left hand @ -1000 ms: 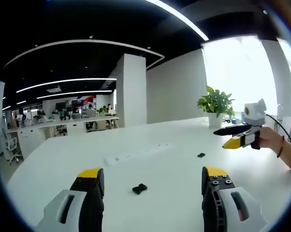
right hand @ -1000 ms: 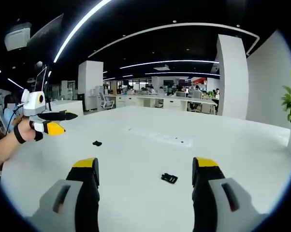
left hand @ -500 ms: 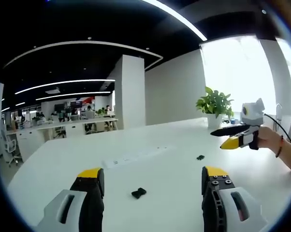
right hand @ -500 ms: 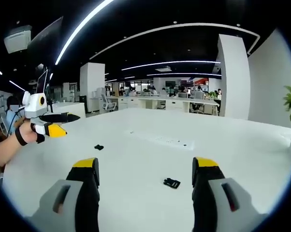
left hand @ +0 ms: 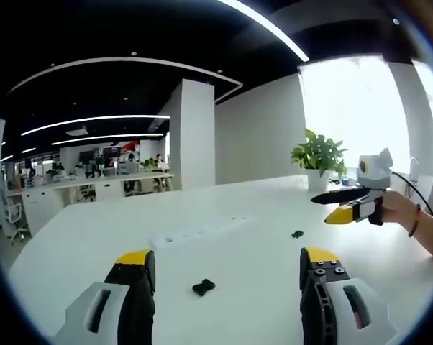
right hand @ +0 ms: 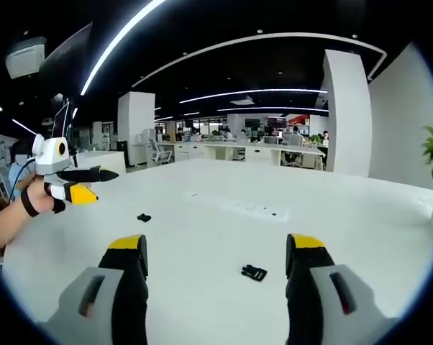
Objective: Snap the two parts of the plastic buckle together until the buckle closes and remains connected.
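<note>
Your left gripper [left hand: 227,262] hovers over the white worktop [left hand: 260,244], fingers [left hand: 135,266] spread wide and holding nothing. One black buckle part [left hand: 203,287] lies on the worktop between them, nearer the left finger and a little ahead of the tips. The second buckle part [left hand: 298,234] lies farther off, well apart from the first, near a power strip [left hand: 202,230] and a potted plant [left hand: 319,158].

Your right gripper [right hand: 216,248] also has its fingers [right hand: 306,251] wide apart, nothing between the pads. The nearer buckle part sits between them, close to the right finger. Seen from each gripper, the opposite one is held in a hand [right hand: 37,194] above the worktop.
</note>
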Available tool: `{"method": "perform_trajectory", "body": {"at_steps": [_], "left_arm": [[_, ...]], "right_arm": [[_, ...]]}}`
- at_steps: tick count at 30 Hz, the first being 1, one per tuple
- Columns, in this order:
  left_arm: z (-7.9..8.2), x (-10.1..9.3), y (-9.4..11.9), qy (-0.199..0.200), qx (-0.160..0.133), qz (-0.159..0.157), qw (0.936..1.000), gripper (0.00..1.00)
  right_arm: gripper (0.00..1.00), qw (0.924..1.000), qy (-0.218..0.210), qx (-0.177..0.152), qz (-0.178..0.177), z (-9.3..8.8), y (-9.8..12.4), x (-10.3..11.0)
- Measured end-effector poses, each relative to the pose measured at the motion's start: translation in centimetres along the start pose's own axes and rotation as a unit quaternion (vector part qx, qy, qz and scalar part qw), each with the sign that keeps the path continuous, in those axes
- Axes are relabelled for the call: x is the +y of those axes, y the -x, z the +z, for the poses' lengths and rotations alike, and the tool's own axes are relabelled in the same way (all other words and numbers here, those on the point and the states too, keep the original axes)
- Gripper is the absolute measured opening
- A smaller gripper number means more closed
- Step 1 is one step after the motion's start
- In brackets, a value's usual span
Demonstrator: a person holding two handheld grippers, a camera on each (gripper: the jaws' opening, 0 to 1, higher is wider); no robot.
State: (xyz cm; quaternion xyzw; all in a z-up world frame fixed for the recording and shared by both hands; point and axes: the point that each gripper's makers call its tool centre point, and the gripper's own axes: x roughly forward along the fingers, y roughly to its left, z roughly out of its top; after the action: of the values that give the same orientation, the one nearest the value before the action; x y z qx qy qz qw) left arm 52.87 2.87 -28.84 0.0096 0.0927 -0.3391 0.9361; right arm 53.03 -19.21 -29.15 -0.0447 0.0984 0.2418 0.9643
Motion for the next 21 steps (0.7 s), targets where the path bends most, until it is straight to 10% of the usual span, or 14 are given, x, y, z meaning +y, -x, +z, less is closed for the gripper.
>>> {"method": "perform_trajectory", "body": {"at_steps": [21], "left_arm": [[0.05, 0.71, -0.81, -0.015, 0.006, 0.011, 0.9998, 0.83]], "right_arm": [[0.78, 0.9999, 0.005, 0.011, 0.001, -0.82, -0.69, -0.48]]}}
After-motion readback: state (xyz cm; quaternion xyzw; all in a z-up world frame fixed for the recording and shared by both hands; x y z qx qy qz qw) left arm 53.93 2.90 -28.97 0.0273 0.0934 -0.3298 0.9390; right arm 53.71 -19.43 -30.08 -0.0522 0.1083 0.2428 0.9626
